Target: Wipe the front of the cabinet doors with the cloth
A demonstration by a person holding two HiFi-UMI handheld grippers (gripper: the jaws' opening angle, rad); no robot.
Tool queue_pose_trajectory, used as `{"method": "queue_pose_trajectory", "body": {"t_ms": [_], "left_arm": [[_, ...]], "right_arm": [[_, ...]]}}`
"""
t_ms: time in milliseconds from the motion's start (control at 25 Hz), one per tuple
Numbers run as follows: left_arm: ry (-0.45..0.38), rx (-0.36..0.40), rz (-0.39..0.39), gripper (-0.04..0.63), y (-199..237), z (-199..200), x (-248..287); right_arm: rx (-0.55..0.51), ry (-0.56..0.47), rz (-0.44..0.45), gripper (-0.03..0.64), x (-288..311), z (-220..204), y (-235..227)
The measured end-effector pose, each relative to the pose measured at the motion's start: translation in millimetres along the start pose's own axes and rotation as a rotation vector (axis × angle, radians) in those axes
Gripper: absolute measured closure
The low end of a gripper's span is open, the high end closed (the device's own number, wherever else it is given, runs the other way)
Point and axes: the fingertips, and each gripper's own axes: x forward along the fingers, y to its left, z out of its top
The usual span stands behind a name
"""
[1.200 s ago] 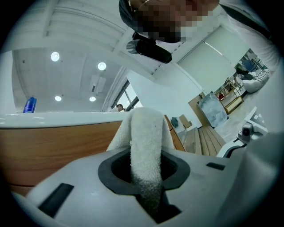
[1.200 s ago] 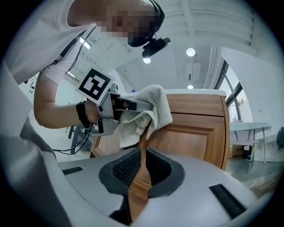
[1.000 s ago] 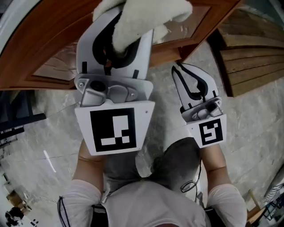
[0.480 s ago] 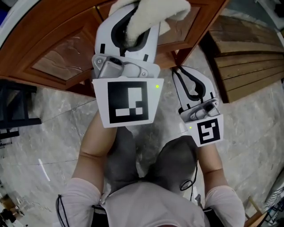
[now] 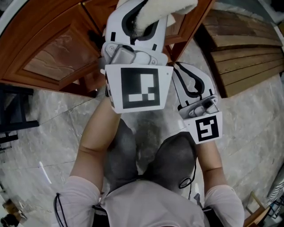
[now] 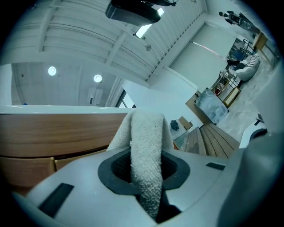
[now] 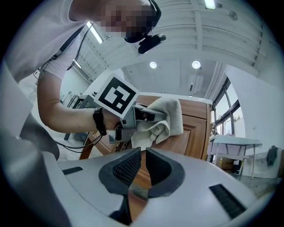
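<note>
Pinched between left hand-held gripper [image 5: 141, 17] jaws: white cloth [image 5: 171, 6], top cut off by head view's edge, up against wooden cabinet door [image 5: 53, 48]. Right hand-held gripper [image 5: 181, 71] pressed together, empty, near door's lower edge.

We look out along our right gripper [image 7: 142, 155], its jaws closed to a thin slit with nothing held. Beyond it our left gripper [image 7: 148, 116], marker cube [image 7: 116, 95] turned toward us, clamps a cream cloth [image 7: 171, 113] up by the top of a wooden cabinet door [image 7: 197, 133]. A black wristband [image 7: 98, 120] circles the bare forearm [image 7: 66, 116]; round ceiling lights [image 7: 153, 65] glow overhead.
</note>
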Motion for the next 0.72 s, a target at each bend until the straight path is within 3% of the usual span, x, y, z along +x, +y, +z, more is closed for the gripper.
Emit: {"method": "queue_pose_trajectory", "body": {"t_ms": [360, 720], "left_arm": [[-0.049, -0.038, -0.023, 0.503, -26.1, -1.1, 20.8], [-0.045, -0.06, -0.055, 0.505, -56.6, -1.4, 46.6]], "right_arm": [[-0.021, 0.058, -0.046, 0.558, -21.2, -19.2, -13.9], [-0.017, 0.06, -0.099, 0.558, -43.1, -23.3, -30.8]]}}
